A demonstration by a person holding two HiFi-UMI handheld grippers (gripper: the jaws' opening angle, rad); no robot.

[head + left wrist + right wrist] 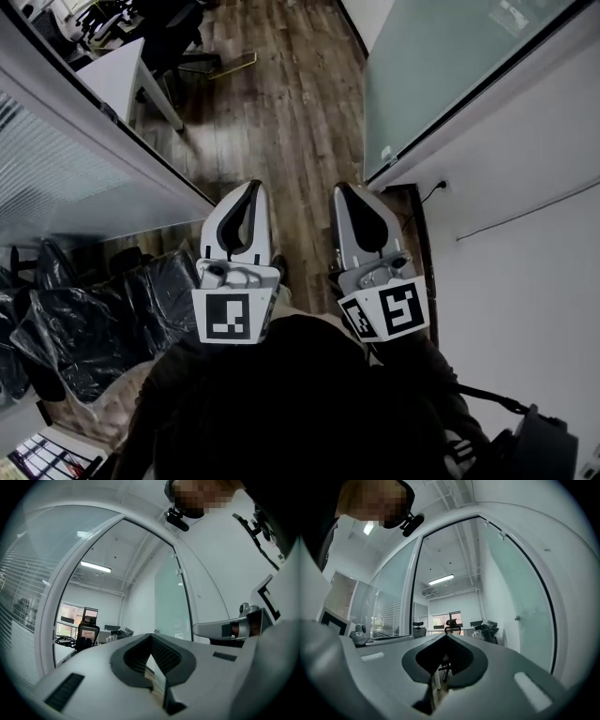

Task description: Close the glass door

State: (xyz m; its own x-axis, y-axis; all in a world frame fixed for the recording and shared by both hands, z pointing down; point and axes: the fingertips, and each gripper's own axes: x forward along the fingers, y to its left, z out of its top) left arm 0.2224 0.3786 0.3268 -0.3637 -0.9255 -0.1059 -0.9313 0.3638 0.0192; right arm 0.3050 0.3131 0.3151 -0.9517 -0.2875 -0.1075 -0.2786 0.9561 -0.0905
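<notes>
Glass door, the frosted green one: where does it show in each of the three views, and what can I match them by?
Head view: the glass door fills the upper right corner, slanting.
Left gripper view: a tall pale-green panel right of centre.
Right gripper view: along the right side, tall and curved by the lens.
Shared landmark: the small metal fitting on the glass.
</notes>
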